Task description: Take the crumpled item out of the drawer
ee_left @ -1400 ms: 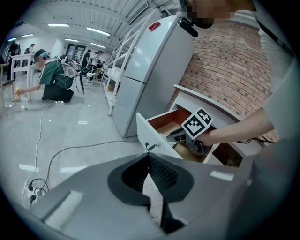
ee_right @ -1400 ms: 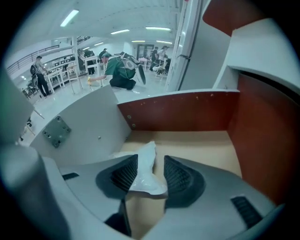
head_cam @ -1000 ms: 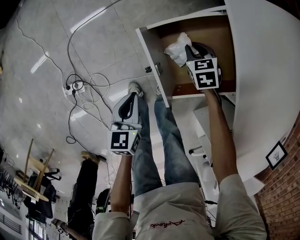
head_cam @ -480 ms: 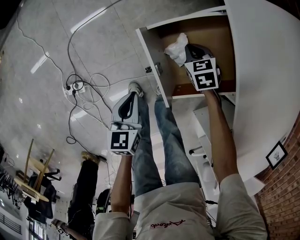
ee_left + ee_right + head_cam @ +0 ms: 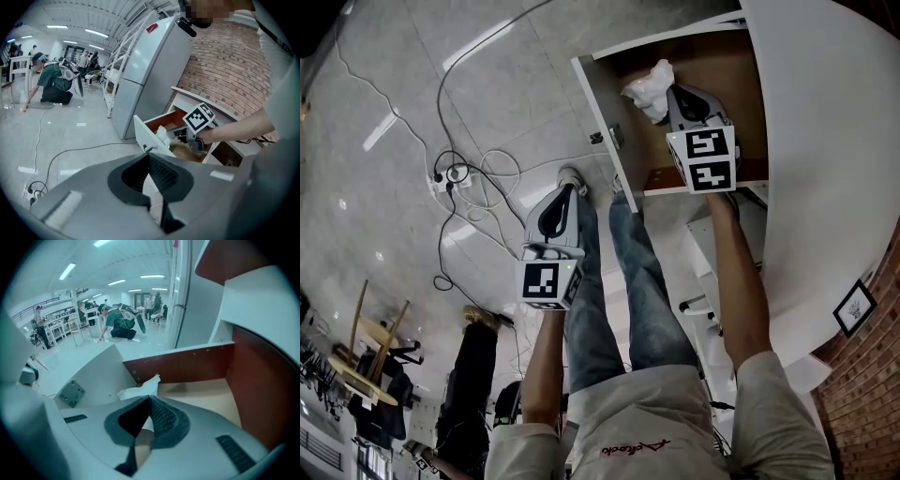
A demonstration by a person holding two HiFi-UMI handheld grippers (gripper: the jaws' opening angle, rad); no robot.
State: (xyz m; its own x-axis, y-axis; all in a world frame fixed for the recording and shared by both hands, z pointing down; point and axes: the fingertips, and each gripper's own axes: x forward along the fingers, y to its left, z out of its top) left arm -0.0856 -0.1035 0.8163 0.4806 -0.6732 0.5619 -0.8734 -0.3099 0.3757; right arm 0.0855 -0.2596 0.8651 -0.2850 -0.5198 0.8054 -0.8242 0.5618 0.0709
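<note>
The crumpled item looked like thin, creased white paper. The drawer had a smooth white front and matt brown wood-look walls. The floor was glossy tile. The right tool was matt grey plastic, with ribbed black pads.

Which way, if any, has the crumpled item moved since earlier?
Yes: the crumpled item, clamped in the right gripper, shifted slightly up-left in head view, toward the drawer's front panel.
</note>
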